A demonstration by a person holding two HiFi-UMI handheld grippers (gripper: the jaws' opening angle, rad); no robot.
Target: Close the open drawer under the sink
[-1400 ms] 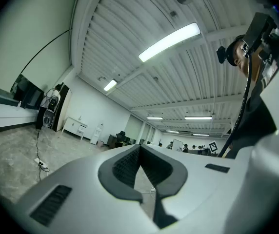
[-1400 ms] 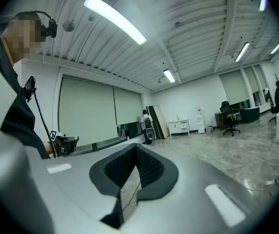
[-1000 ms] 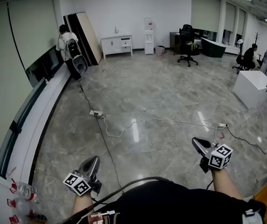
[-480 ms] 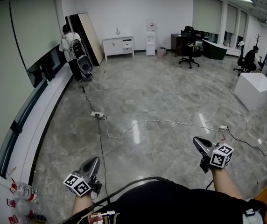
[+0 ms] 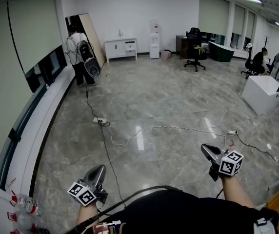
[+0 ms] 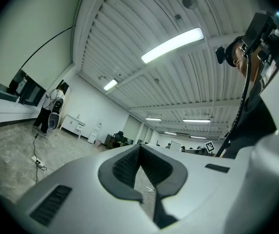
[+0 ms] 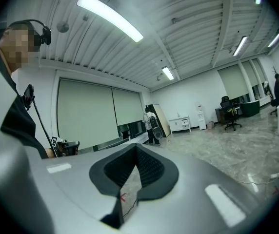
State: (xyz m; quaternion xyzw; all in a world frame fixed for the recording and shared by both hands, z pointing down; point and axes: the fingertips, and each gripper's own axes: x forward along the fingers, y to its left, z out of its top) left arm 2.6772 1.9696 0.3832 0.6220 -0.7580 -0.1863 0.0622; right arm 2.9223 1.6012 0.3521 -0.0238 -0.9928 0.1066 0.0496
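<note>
Open-plan office with a glossy grey stone-tile floor [image 5: 169, 96] and no kitchen fixture anywhere in shot. Left gripper [image 5: 99, 168] sat low by the black-clad torso [image 5: 178, 211], pointing out over the floor. Its own view showed the dark ribbed jaws pressed together at the tips with nothing between them. Right gripper [image 5: 205, 148] same story: jaws together, empty, black-and-white marker cube [image 5: 230, 163] at its back end. Nearest stuff beyond them: a thin white cable [image 5: 178, 127] snaked across the floor from a white power strip [image 5: 101, 121], and a black cable [image 5: 111, 162] ran back toward the torso. Further out were a white ledge [image 5: 37, 140] along the left wall with a clear plastic bottle [image 5: 29, 204] on it, a person [image 5: 77, 45] standing with a black round-fronted unit [image 5: 91, 68] at the far left, a low white cabinet [image 5: 120, 48] and a black office chair [image 5: 195, 50]. Change over the last second: basically none at the grippers, both stayed put and stayed closed. Only the head camera drifted a bit and that far person shifted a step. Drawer and sink were in none of the views, so the drawer's state couldn't be checked. My read: task hadn't started. First need was to turn and find the sink, after which a closed gripper should do for pushing the drawer front.
</note>
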